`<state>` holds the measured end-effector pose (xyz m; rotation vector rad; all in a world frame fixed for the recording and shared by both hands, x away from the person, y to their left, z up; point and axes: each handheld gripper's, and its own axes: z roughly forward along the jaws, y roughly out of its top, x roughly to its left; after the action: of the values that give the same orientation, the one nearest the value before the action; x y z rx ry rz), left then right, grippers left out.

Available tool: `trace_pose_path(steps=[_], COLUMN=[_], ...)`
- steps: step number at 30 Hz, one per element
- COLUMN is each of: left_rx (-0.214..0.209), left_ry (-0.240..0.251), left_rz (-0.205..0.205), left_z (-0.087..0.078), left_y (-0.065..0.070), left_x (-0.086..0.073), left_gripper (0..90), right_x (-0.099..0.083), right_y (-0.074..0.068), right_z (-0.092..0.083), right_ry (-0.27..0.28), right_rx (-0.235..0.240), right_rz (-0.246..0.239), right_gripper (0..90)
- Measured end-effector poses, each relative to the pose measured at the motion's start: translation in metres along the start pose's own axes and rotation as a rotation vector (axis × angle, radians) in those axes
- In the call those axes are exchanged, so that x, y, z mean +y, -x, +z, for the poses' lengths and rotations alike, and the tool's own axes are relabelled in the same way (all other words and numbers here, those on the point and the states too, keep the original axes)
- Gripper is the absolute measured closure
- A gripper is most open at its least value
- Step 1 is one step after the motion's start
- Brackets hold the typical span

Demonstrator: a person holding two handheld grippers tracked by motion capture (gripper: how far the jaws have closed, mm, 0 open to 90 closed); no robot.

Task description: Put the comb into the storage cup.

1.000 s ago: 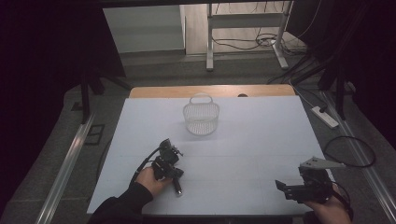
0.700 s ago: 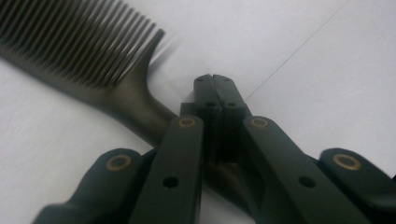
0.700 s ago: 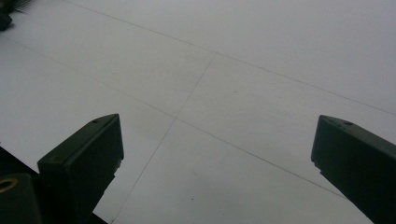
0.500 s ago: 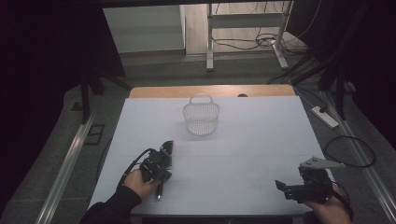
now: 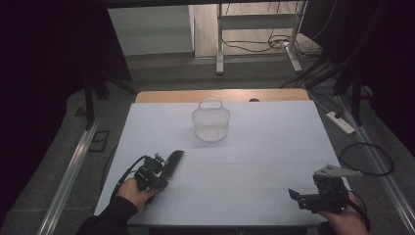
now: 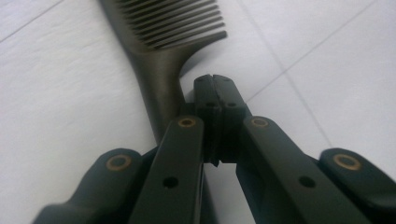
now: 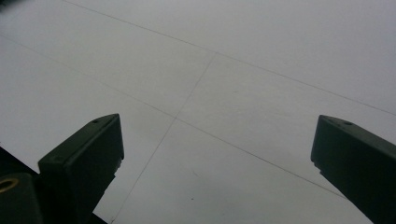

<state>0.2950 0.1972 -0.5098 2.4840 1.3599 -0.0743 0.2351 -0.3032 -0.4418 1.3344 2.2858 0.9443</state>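
Left tool (image 5: 164,169) shifted toward the worktop's (image 5: 264,142) left edge since the earlier frame, jaws fully closed, nothing between them. Dark comb (image 6: 161,56) lies flat just beside its tips. Right tool (image 7: 217,154) unmoved at the near right corner, jaws wide, empty. Wire basket (image 5: 211,122) sits well apart, far centre.

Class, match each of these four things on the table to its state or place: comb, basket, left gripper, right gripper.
Things:
1. comb
2. basket
3. left gripper
4. right gripper

States or places:
A. jaws wide apart, nothing between them
B. stands at the far middle of the table
C. jaws shut together
D. lies flat beside shut jaws

Pairs: 1-D, 2-B, 3-C, 4-A
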Motion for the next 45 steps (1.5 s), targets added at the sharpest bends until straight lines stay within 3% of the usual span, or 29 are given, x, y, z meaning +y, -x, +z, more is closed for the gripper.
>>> trace_pose_path(steps=[5, 8, 14, 25, 29, 37, 39, 41, 45], left_rx=[0.034, 0.026, 0.021, 0.035, 0.042, 0.058, 0.064, 0.070, 0.073], left_ry=[0.009, 0.015, 0.021, 0.109, 0.159, 0.193, 0.219, 0.226, 0.228], left_rz=[-0.026, -0.029, 0.001, 0.012, 0.002, -0.042, -0.061, -0.069, -0.098], left_z=[-0.005, -0.004, -0.005, -0.026, -0.036, -0.043, -0.046, -0.047, -0.047], left_y=[-0.013, -0.014, -0.009, 0.004, 0.002, -0.007, -0.009, -0.010, -0.013], left_x=[-0.006, -0.007, -0.005, -0.011, -0.020, -0.032, -0.035, -0.036, -0.039], left_gripper=[89.0, 89.0, 88.9, 80.8, 69.0, 49.4, 37.9, 34.4, 17.8], right_x=[0.000, 0.000, 0.000, 0.000, 0.000, 0.000, 0.000, 0.000, 0.000], right_y=[0.000, 0.000, 0.000, 0.000, 0.000, -0.001, -0.001, -0.001, -0.001], right_z=[0.000, 0.000, 0.000, 0.000, 0.000, -0.001, -0.001, -0.001, -0.001], right_ry=[-0.001, -0.001, -0.001, 0.000, 0.004, 0.009, 0.010, 0.011, 0.013], right_rx=[0.000, 0.000, 0.001, 0.002, 0.003, 0.004, 0.004, 0.004, 0.005], right_rz=[0.000, 0.000, 0.000, 0.000, -0.004, -0.011, -0.013, -0.013, -0.014], right_gripper=[2.9, 2.9, 3.0, 3.0, 3.2, 3.2, 3.3, 3.3, 3.3])
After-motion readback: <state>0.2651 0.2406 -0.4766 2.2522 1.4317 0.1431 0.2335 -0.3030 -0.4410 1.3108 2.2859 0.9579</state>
